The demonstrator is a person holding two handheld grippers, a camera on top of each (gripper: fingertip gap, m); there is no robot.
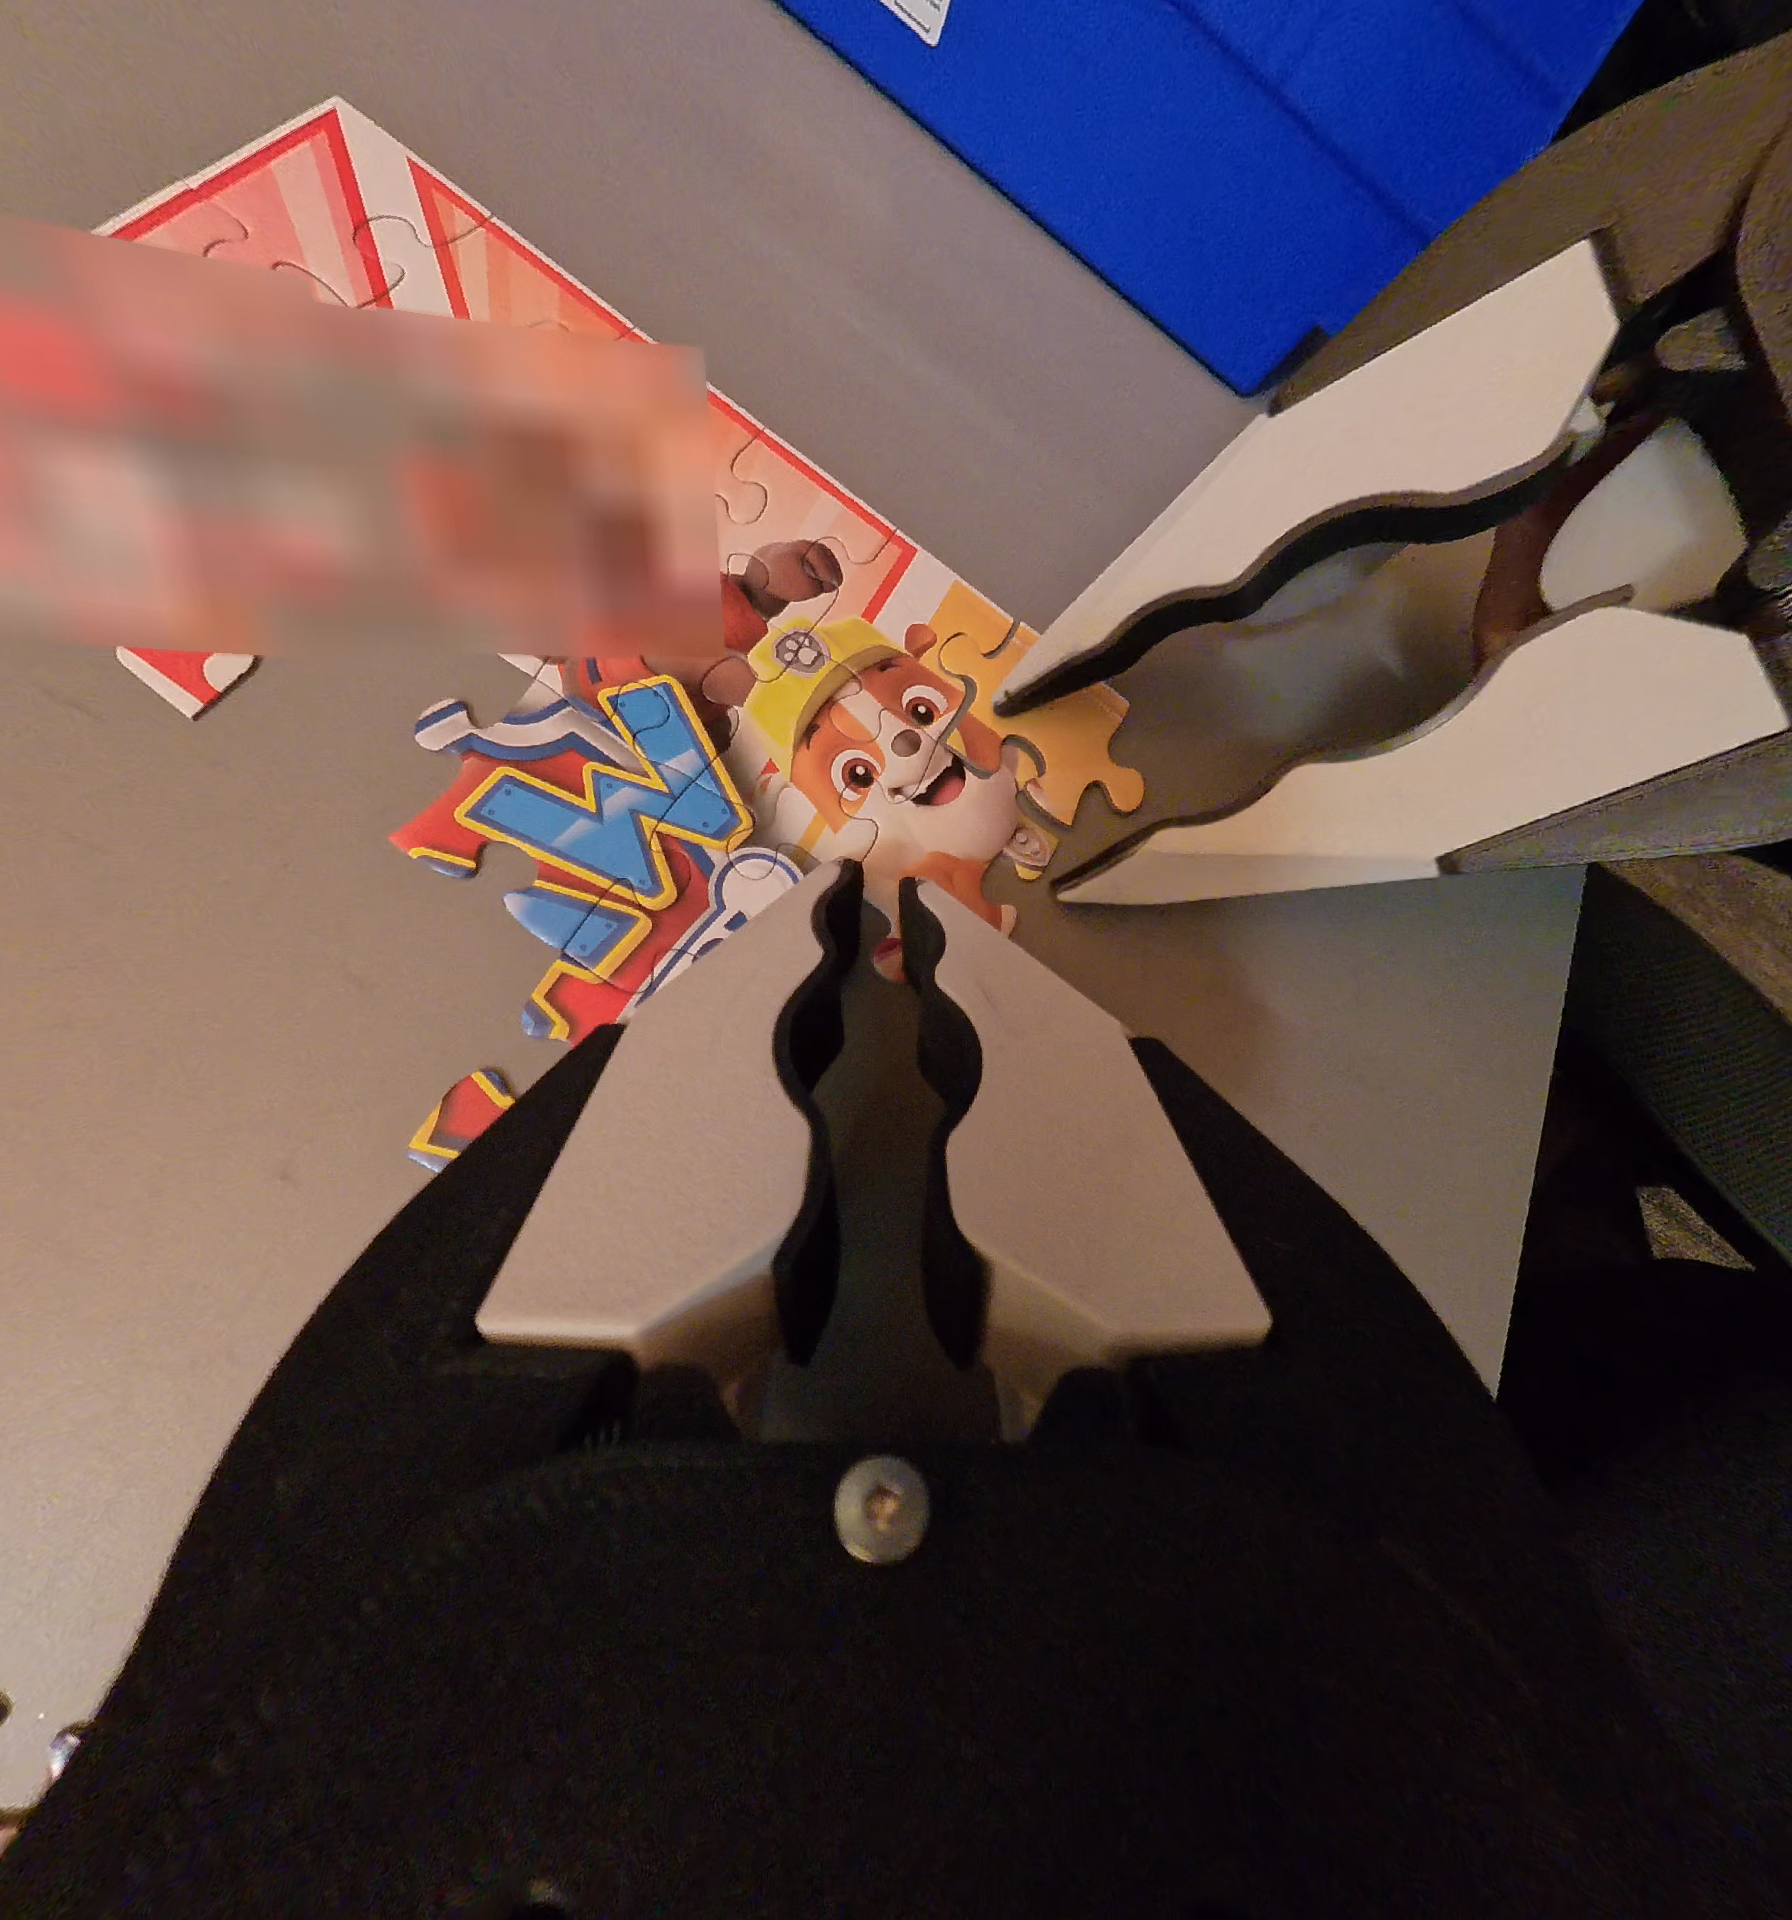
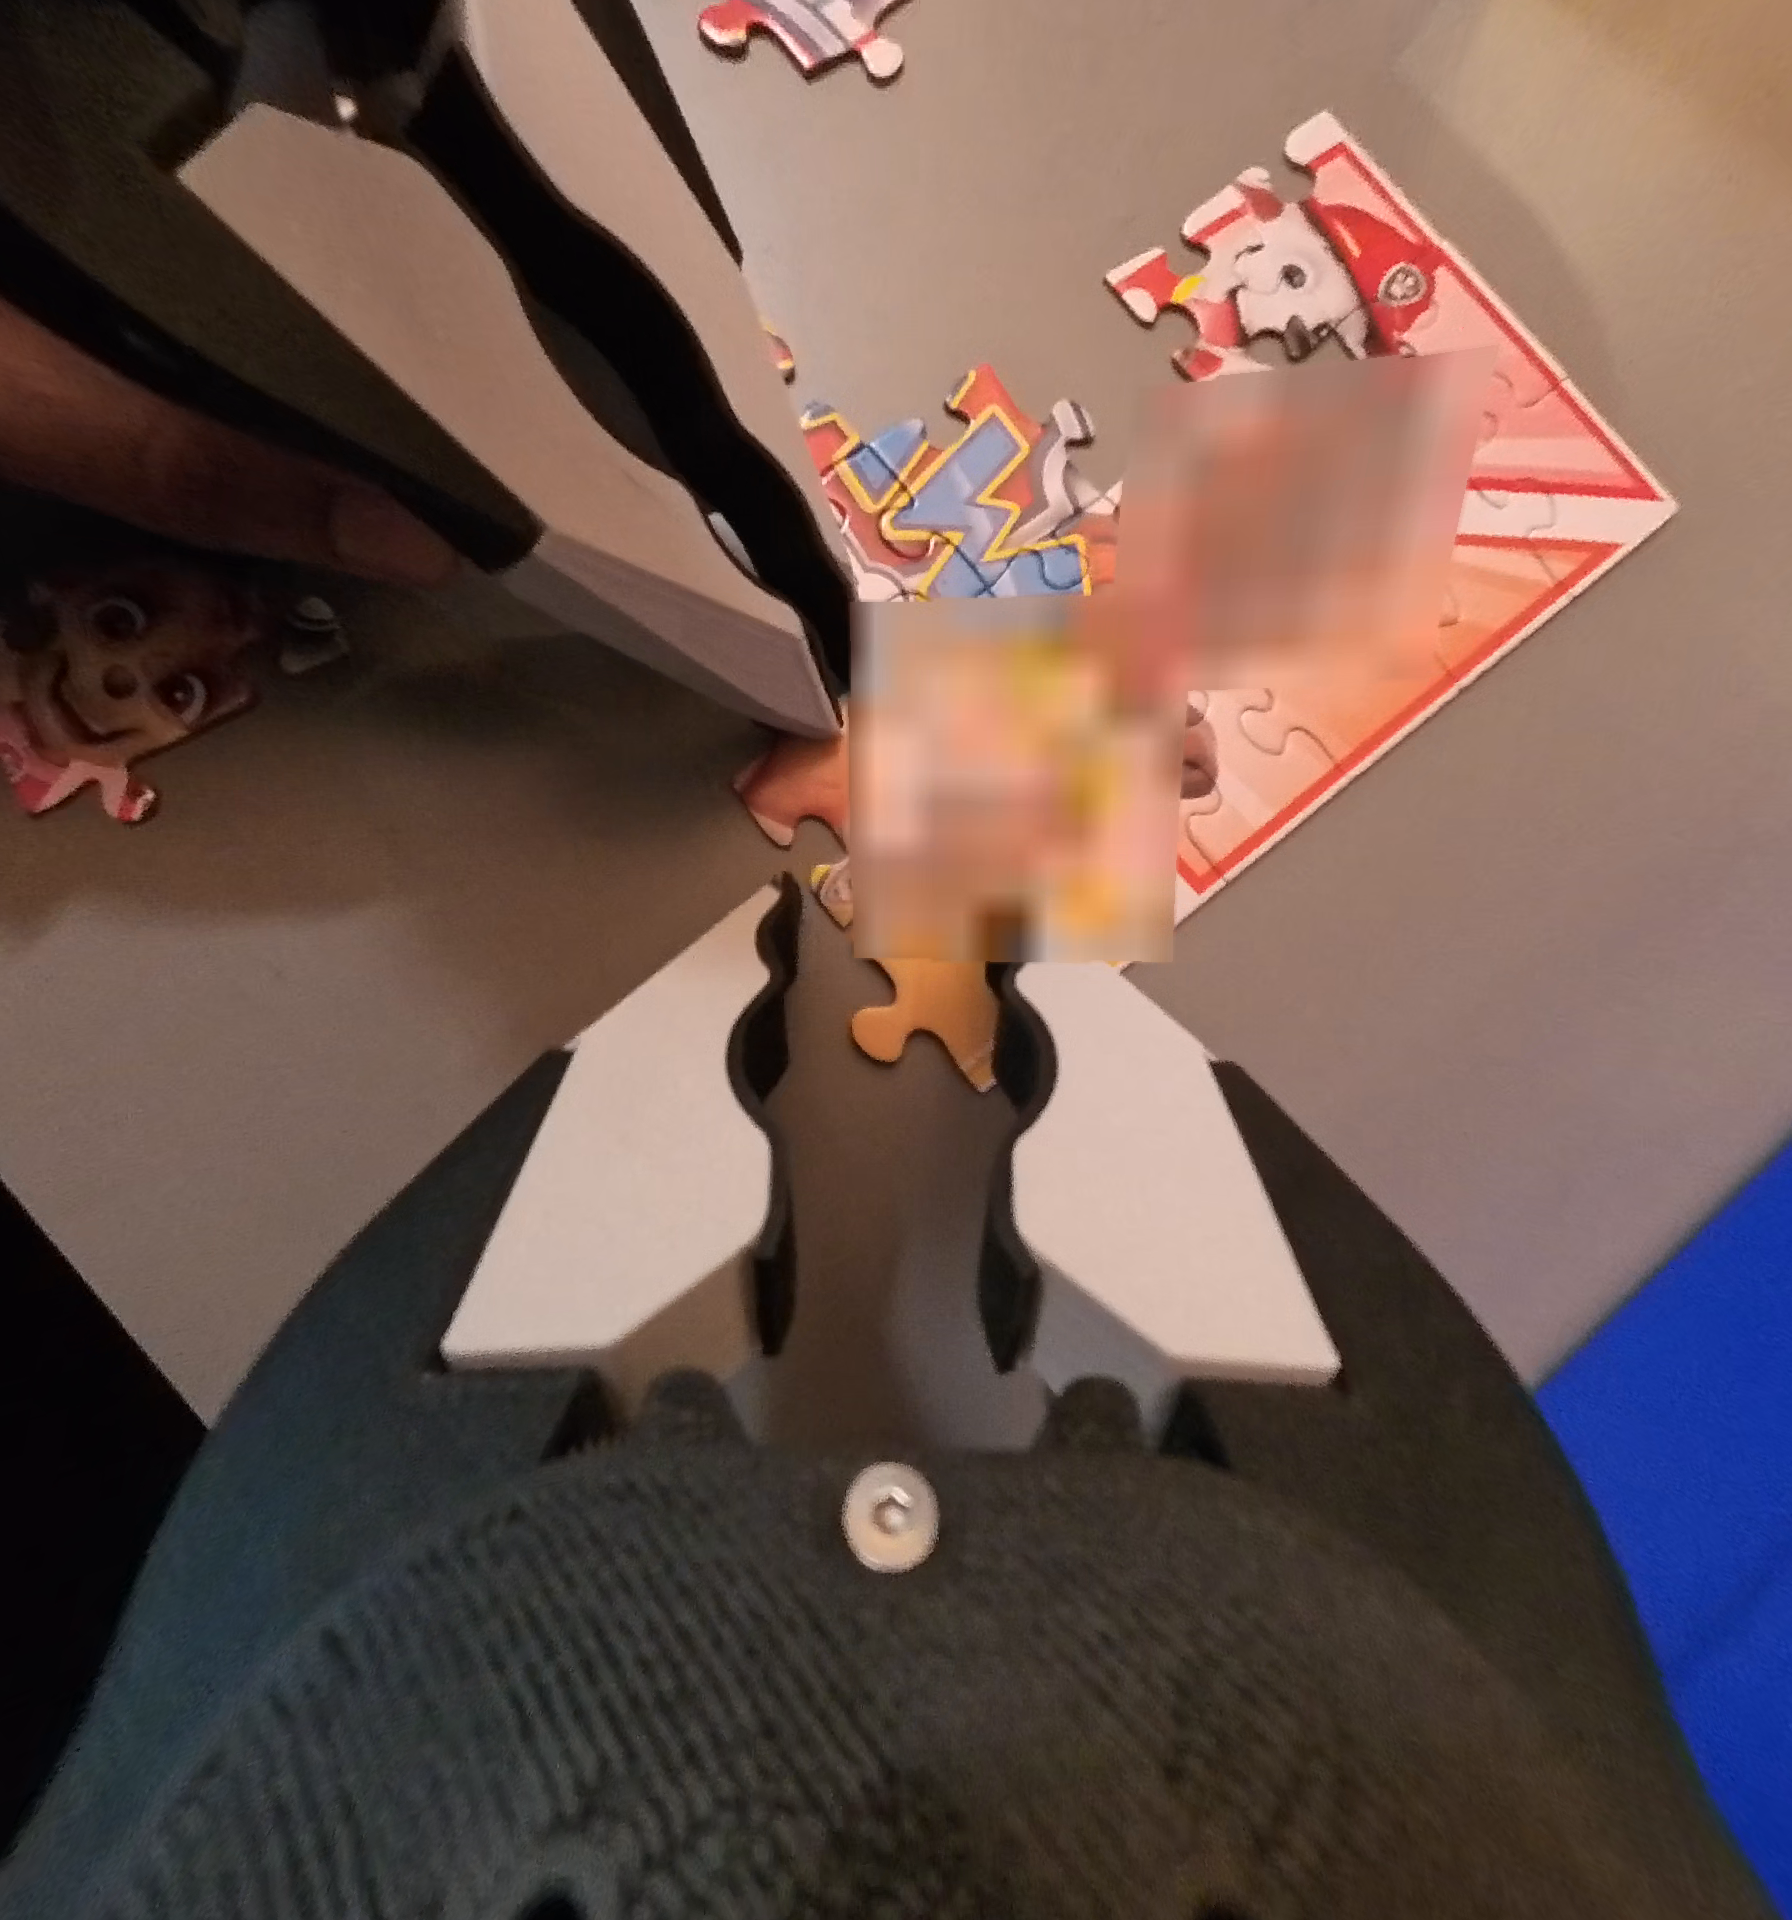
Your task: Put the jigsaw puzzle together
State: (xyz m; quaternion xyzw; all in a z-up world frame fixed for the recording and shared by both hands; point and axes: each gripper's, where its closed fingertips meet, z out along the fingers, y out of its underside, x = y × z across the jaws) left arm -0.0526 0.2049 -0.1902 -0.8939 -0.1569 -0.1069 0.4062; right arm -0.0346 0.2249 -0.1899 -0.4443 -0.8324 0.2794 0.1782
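The left gripper (image 1: 876, 883) has its fingers nearly together, tips down on the puzzle's (image 1: 871, 748) lower edge, gripping nothing visible. The right gripper (image 2: 897, 987) is parted, straddling the yellow piece (image 2: 928, 1013) at the assembled block's corner on the grey table (image 1: 144, 935). Thin, light, bendy card, best pinched by its free edge.

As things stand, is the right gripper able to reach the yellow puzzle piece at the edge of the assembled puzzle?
Probably yes. The yellow puzzle piece already lies flat on the table between the open fingers of the right gripper, with nothing over it. The left gripper is beside it, not in the way.
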